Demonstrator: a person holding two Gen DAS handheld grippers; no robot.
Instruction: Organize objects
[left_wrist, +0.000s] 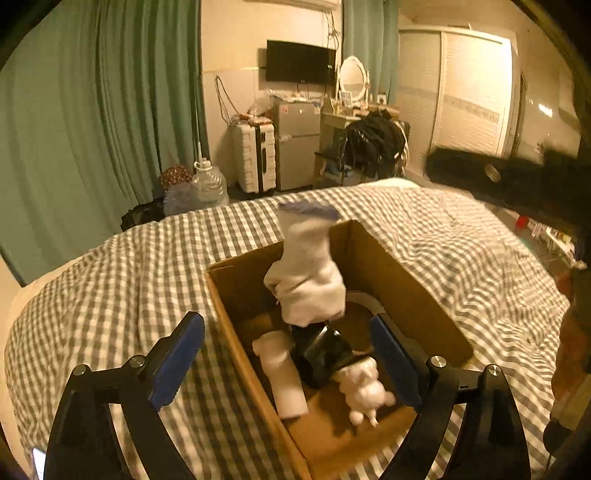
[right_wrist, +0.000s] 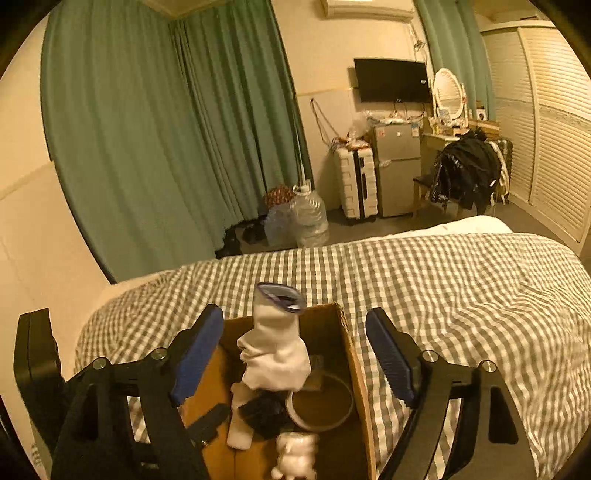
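An open cardboard box (left_wrist: 402, 280) sits on the checked bed; it also shows in the right wrist view (right_wrist: 360, 373). A white sock with a blue cuff (left_wrist: 308, 269) is blurred, in the air above the box, held by no gripper; it also shows in the right wrist view (right_wrist: 275, 350). In the box lie a white foam piece (left_wrist: 282, 373), a black object (left_wrist: 325, 354), a white toy figure (left_wrist: 364, 391) and a tape roll (right_wrist: 319, 402). My left gripper (left_wrist: 291, 363) is open over the box. My right gripper (right_wrist: 295, 354) is open over it too.
The grey-and-white checked bedspread (left_wrist: 461, 229) surrounds the box. Beyond the bed are green curtains (right_wrist: 166, 129), water bottles (right_wrist: 308, 218), a white suitcase (right_wrist: 356, 182), a small fridge (right_wrist: 397, 170) and a chair with black clothes (right_wrist: 467, 171).
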